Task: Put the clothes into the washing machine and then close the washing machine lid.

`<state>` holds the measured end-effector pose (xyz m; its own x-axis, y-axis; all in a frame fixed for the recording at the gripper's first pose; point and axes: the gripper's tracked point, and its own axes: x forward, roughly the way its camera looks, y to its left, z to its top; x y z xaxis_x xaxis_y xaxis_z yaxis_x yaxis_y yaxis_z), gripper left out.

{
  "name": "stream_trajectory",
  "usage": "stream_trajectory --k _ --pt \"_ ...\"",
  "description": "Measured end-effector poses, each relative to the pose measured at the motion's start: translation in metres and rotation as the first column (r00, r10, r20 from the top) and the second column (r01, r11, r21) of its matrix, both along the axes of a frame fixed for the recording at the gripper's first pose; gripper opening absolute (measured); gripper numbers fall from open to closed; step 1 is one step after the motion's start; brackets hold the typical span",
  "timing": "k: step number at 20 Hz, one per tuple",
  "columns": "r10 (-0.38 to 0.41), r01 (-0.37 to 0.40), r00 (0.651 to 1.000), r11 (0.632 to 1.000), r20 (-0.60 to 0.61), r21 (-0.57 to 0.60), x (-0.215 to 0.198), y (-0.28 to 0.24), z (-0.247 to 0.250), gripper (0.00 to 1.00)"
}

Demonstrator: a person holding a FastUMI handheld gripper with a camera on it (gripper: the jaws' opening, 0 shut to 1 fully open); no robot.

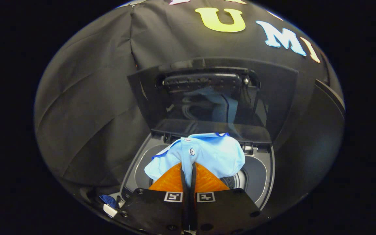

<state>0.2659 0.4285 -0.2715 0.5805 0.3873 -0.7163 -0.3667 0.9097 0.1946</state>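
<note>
Shirt (207, 153) light blue, jaws pinching it

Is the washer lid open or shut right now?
Open. The lid stands raised behind the tub opening, while the gripper holds the light blue shirt pinched over it.

Gripper (188, 167) jaws nearly together; pinching cloth; pointing down.

Black cloth wall (86, 107) hangs all around, creased in long folds, with a vertical seam at left. Dim light, soft sheen on the fabric.
</note>
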Motion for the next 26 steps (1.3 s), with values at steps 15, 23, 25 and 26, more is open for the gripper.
stream_trajectory --k 15,23,25,26 --pt "-0.050 0.048 0.997 0.998 -0.052 -0.029 -0.013 -0.004 -0.031 0.99" --pt "-0.118 0.116 0.985 0.993 0.127 0.021 0.012 -0.020 0.018 0.99" --pt "-0.143 0.139 0.974 0.990 0.176 0.037 0.021 -0.024 0.033 0.99" --pt "-0.157 0.151 0.967 0.988 0.203 0.042 0.025 -0.026 0.041 0.99"
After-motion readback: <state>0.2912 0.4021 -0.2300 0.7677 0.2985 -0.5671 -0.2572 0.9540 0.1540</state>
